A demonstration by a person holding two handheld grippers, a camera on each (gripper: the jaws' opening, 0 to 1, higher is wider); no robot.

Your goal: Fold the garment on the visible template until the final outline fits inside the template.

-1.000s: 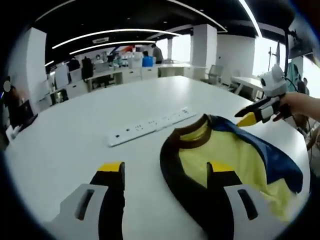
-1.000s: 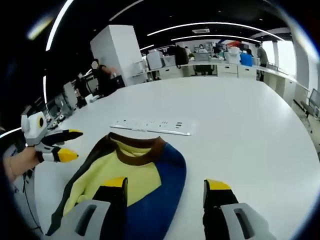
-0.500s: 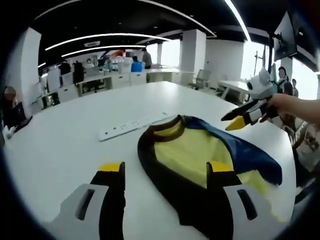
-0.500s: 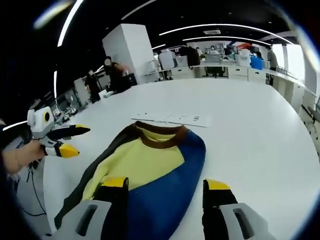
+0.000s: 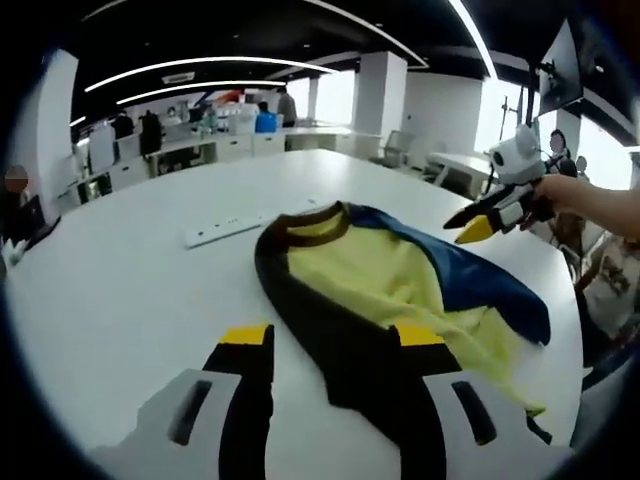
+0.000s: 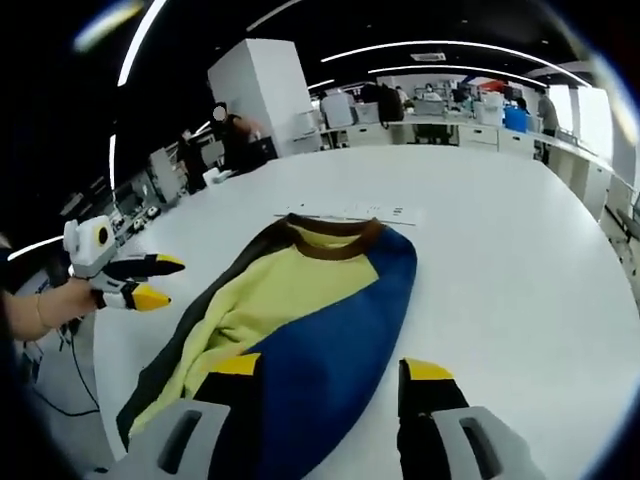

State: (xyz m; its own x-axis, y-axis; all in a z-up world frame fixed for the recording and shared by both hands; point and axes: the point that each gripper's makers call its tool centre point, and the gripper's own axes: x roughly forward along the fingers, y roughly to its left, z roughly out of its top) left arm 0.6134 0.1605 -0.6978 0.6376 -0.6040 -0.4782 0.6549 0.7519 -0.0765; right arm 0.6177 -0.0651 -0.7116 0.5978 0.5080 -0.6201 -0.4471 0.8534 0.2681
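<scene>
Since prev. frames both cameras had come closer to the garment (image 5: 400, 290): it took up more of each view, and the power strip (image 5: 225, 228) sat further back. No change to the garment's lay could be made out.

Garment: yellow body, brown collar, dark band down one edge, blue panel down the other. Lay flat on the white surface (image 5: 120, 290), collar end nearest the power strip, just beside it; contact could not be told. No template outline could be made out.

Left claw (image 5: 333, 345): jaws spread, nothing between them; in left gripper view one yellow-tipped jaw stood over bare surface, the other over the garment's dark edge. In right gripper view it (image 6: 150, 282) hung beside the garment, held in a person's hand (image 6: 45, 310).

Right claw (image 6: 330, 368): jaws spread, nothing pinched; one jaw over the blue panel, the other over bare surface. In left gripper view it (image 5: 470, 222) hung above the blue side.

Room: open office, white pillars, strip lights on a dark ceiling, desks and people at the back.
</scene>
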